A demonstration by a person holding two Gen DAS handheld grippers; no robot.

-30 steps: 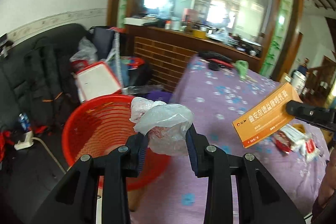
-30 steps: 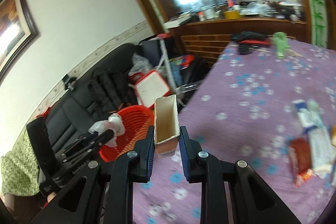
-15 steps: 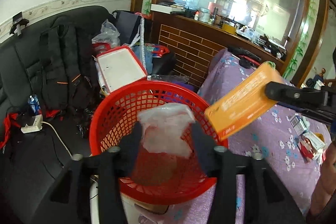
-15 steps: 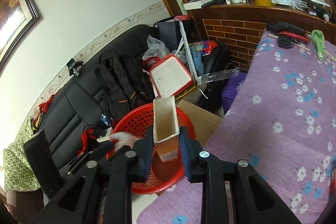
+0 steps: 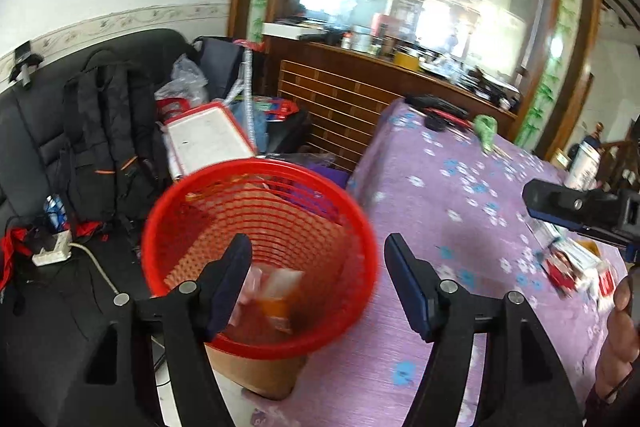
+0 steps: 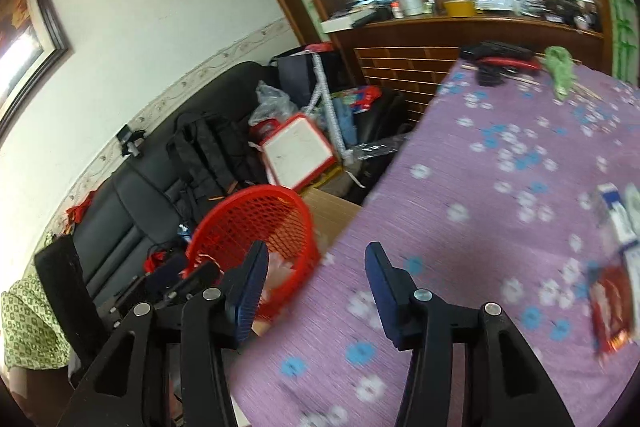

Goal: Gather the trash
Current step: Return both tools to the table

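A red mesh basket (image 5: 180, 203) stands beside the purple flowered table (image 5: 460, 211); it also shows in the right wrist view (image 6: 224, 219). An orange carton (image 5: 280, 291) and a crumpled plastic bag (image 5: 252, 283) lie inside it, blurred. My left gripper (image 5: 318, 283) is open and empty over the basket's near rim. My right gripper (image 6: 316, 287) is open and empty above the table's left edge, right of the basket; it also shows in the left wrist view (image 5: 576, 215). Red and white packets (image 5: 576, 267) lie on the table.
A black sofa (image 5: 36, 131) with a backpack (image 5: 108, 131), bags and a red-framed white board (image 5: 208, 139) stands behind the basket. A power strip (image 5: 52, 253) and cable lie left. Black items and a green cloth (image 6: 560, 67) sit at the table's far end.
Both grippers have opened. The plastic bag and the orange carton have dropped into the red basket. The right gripper has swung back over the table.
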